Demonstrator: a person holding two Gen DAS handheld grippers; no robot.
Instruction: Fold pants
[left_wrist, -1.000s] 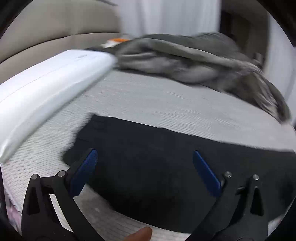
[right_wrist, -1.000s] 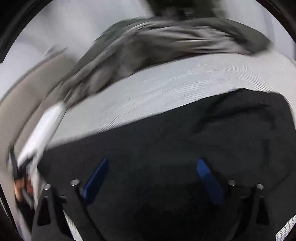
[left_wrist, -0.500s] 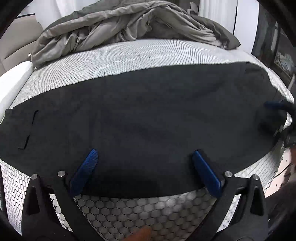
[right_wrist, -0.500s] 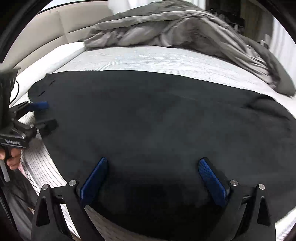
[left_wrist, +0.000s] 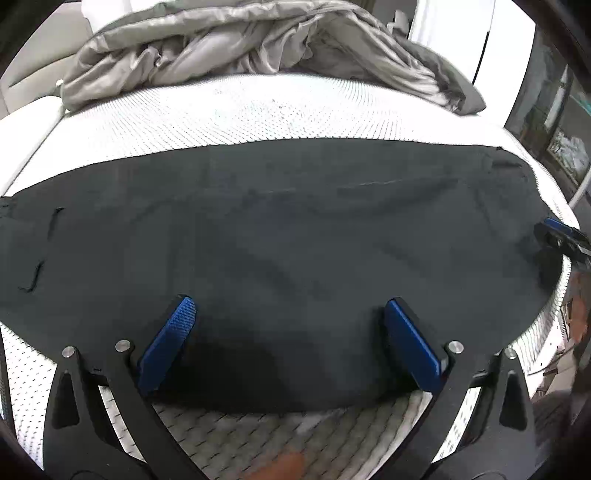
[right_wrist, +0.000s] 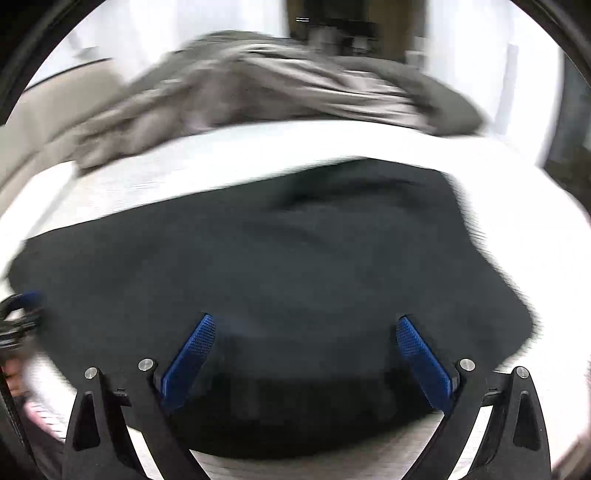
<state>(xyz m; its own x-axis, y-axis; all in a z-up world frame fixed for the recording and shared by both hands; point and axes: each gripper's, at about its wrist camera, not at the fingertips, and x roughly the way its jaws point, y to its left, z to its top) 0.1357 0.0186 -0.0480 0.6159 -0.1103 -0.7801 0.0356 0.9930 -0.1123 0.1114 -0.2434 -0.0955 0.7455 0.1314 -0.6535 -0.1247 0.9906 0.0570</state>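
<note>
Black pants (left_wrist: 280, 236) lie spread flat across the white mattress (left_wrist: 258, 110), long side running left to right. My left gripper (left_wrist: 290, 314) hovers open over their near edge, blue pads apart and holding nothing. The right gripper's blue tip (left_wrist: 557, 227) shows at the pants' far right end in the left wrist view. The right wrist view is blurred: the same pants (right_wrist: 280, 280) fill its middle, and my right gripper (right_wrist: 306, 328) stands open above them with nothing between its pads. The left gripper (right_wrist: 22, 306) appears at the left edge of that view.
A crumpled grey duvet (left_wrist: 258, 48) is heaped along the far side of the bed, also seen as the duvet (right_wrist: 277, 85) in the right wrist view. A beige headboard (left_wrist: 37, 55) stands at the far left. The mattress edge drops off at the right near dark furniture (left_wrist: 554, 122).
Both cameras have swung from the pants' ends toward the middle and drawn closer to the near edge. The right wrist view is blurred with motion again. Both grippers stay open.
</note>
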